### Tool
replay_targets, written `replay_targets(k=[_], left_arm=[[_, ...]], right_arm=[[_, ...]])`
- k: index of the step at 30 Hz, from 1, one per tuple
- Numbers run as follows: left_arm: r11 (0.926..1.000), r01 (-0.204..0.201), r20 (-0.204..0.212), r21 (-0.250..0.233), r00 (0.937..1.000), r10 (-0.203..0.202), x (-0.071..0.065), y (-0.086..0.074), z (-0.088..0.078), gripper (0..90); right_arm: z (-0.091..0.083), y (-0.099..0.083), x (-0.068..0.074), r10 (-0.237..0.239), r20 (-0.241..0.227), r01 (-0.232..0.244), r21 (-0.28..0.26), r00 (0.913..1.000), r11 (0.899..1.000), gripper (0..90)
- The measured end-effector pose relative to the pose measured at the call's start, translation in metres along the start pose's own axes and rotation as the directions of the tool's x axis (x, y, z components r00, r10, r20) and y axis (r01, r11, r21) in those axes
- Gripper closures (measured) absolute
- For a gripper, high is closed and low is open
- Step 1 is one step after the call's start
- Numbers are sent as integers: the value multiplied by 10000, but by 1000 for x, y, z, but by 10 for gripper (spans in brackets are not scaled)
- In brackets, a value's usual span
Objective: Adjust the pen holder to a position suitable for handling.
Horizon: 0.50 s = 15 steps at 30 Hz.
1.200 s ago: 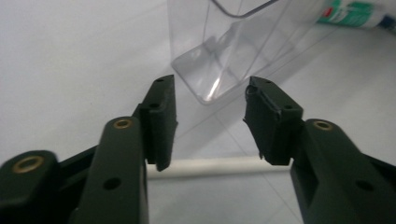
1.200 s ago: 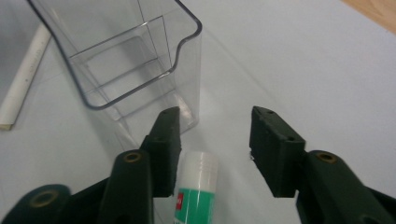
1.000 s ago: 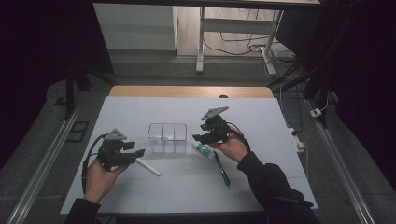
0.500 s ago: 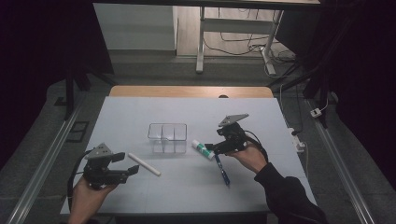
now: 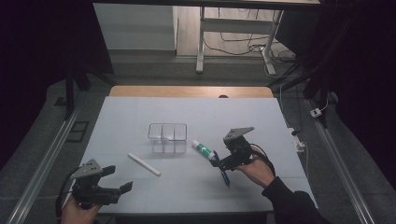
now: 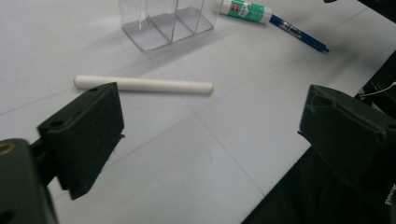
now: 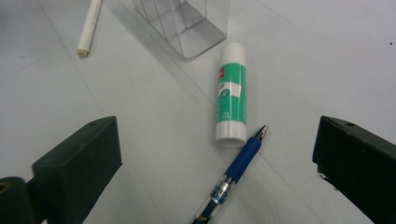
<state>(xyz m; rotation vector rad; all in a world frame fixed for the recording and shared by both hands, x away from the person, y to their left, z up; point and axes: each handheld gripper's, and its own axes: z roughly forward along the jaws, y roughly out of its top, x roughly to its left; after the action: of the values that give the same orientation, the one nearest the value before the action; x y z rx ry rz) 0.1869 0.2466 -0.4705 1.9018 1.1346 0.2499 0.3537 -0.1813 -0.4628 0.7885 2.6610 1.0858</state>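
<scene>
- White stick lies ahead of left gripper; jaws spread, empty.
- Right gripper: jaws spread; glue stick and blue pen on table between them, clear box beyond.

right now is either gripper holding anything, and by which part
Nothing is held. The left gripper and right gripper are both open, with the white stick, glue stick and blue pen lying on the table.

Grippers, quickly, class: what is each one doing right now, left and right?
Left gripper: open, holding nothing, short of the white stick.
Right gripper: open, holding nothing, above the glue stick and blue pen.
</scene>
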Motion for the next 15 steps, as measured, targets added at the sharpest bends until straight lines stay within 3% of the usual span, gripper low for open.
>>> replay_targets(k=[7,15], left_arm=[[9998,190,-97,-3,9998,-190,0,-13,-9,25],[9997,92,-309,216,9995,-85,-1,-16,-9,17]], right_arm=[[-7,-10,8,169,341,-165,-122,9993,9998,0],[-1,-16,12,92,316,-106,435,9995,9990,0]])
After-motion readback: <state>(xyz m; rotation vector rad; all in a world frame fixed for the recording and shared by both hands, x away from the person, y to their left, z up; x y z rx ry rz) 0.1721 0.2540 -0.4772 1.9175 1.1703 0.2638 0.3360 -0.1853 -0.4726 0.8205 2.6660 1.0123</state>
